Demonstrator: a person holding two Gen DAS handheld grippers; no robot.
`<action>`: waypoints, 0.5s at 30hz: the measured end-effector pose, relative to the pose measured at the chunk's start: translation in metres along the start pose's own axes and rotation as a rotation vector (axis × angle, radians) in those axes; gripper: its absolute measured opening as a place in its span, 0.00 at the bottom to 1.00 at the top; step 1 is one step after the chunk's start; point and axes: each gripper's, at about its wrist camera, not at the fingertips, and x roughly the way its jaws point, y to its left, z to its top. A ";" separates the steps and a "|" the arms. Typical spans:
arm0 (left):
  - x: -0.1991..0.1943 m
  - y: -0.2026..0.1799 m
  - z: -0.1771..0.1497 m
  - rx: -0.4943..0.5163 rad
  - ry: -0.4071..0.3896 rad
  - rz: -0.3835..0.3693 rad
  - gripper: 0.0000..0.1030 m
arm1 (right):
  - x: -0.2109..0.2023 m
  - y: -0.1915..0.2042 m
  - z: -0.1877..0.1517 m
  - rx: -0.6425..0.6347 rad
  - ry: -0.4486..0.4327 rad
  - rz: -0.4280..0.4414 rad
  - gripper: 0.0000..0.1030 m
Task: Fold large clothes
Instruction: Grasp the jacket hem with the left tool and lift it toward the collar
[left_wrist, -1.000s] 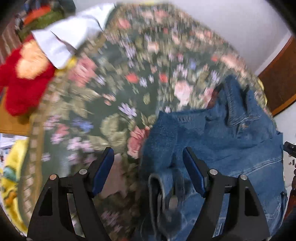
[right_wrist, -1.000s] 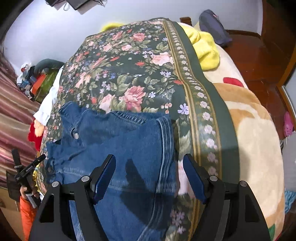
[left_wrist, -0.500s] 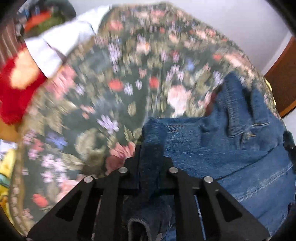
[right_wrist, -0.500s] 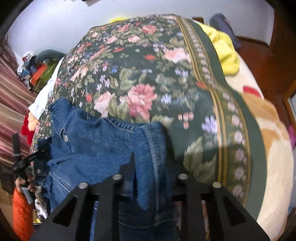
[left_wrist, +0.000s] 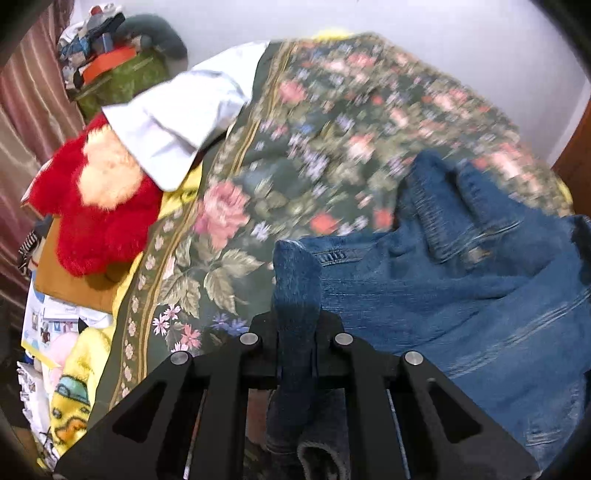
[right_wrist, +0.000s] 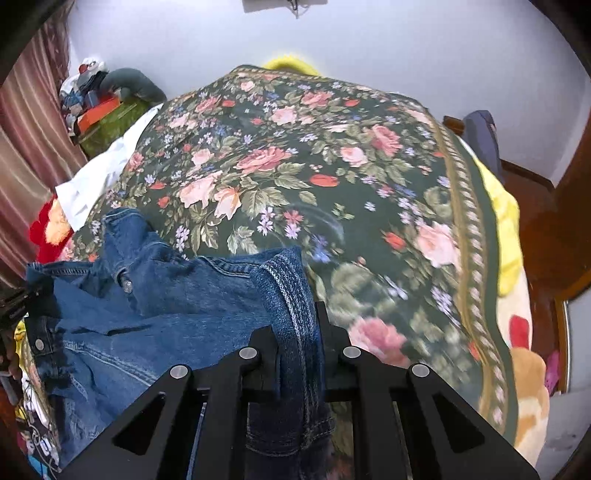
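A blue denim jacket (left_wrist: 443, 280) lies on a dark green floral blanket (left_wrist: 295, 177) that covers the bed. My left gripper (left_wrist: 297, 325) is shut on a fold of the jacket's left edge and holds it lifted off the blanket. In the right wrist view the same jacket (right_wrist: 166, 306) spreads to the left, collar and a metal button showing. My right gripper (right_wrist: 299, 332) is shut on the jacket's stitched right edge, also raised above the blanket (right_wrist: 332, 184).
A white cloth (left_wrist: 177, 118), a red plush toy (left_wrist: 96, 206) and a pile of clutter (left_wrist: 110, 66) sit along the bed's left side. A yellow blanket (right_wrist: 506, 221) and wooden furniture (right_wrist: 554, 206) lie to the right. A white wall stands behind.
Both grippers were open over the jacket's edges a second ago. They have shut on the denim and lifted it, and the view has tilted up toward the wall.
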 end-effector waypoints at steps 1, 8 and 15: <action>0.011 0.002 -0.001 0.003 0.011 0.016 0.13 | 0.005 0.001 0.000 -0.005 0.006 -0.014 0.11; 0.029 0.008 -0.013 0.005 0.014 0.029 0.24 | 0.027 -0.011 -0.008 -0.002 0.035 -0.037 0.42; 0.009 0.005 -0.017 0.026 0.022 0.058 0.33 | 0.018 -0.032 -0.014 0.047 0.048 -0.075 0.75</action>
